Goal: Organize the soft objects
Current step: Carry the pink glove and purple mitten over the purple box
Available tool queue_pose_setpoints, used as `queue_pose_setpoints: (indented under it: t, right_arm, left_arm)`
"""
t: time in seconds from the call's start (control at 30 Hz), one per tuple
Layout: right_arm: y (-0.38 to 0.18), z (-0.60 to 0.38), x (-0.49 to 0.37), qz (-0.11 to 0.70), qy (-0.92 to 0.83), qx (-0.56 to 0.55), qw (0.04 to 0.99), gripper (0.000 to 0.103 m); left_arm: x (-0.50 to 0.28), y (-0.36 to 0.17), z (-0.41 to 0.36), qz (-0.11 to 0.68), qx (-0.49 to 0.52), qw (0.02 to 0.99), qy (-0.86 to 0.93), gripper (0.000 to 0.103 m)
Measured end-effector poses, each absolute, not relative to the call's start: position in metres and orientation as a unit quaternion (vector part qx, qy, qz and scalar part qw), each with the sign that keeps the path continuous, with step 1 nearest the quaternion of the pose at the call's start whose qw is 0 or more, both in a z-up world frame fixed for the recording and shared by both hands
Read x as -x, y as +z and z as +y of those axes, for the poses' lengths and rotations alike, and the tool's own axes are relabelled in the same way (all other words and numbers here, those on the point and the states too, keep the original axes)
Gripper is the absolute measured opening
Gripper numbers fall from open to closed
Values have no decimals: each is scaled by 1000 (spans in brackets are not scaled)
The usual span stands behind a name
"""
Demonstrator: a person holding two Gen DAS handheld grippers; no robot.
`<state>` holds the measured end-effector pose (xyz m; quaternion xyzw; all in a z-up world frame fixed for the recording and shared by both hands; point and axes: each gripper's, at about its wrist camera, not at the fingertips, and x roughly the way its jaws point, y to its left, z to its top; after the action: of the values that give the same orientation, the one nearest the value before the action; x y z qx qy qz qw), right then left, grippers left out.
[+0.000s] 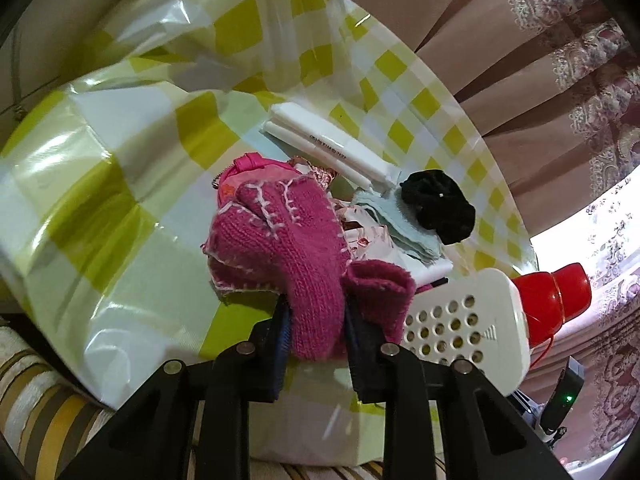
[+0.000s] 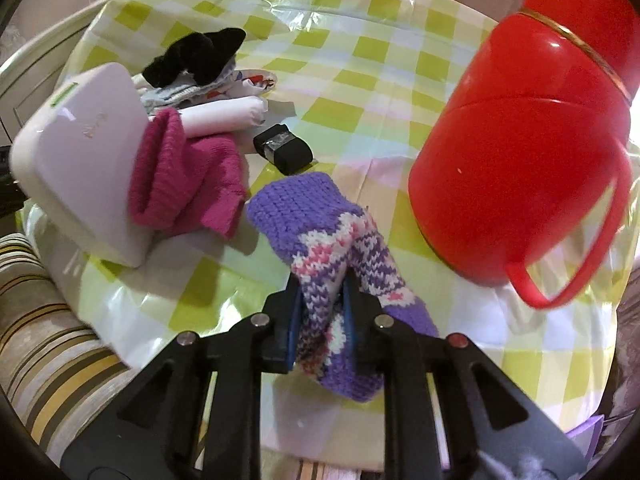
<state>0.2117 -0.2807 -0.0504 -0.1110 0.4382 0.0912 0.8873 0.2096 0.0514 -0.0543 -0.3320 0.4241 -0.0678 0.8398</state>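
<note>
The counter (image 2: 360,92), under its glossy green-and-white checked cover, is carrying everything, with the red jug (image 2: 516,152) standing far right and the white box (image 2: 80,160) leaning at the left.

Between them, the magenta knitted sock (image 1: 280,232) is lying near the left edge of the soft pile, its long axis running away from the left hand-held gripper (image 1: 316,332), toe far, cuff near. That gripper is pinching the near part of the sock between its blue pads.

The purple patterned sock (image 2: 320,248) is lying just right of the magenta one, apart from it, and stretching away from the right hand-held gripper (image 2: 320,320), which is clamping its near end.

Each sock is pointing straight ahead of its own gripper, so I judge that the coming lift is turning on drawing each one back along its length.
</note>
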Motion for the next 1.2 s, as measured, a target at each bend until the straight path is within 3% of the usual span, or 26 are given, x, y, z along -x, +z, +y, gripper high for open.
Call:
queue_pose_setpoints:
  t: [0.67,1.2]
  right_arm:
    - [-27,-308,-117,430,91,61,896,22]
    - [-10,-367,-45,413,59,7,909,22]
  left_arm:
    - [-130,-20,40,377,314,868,-71,26]
    - [-58,19,-21,343,261,892,-138,26]
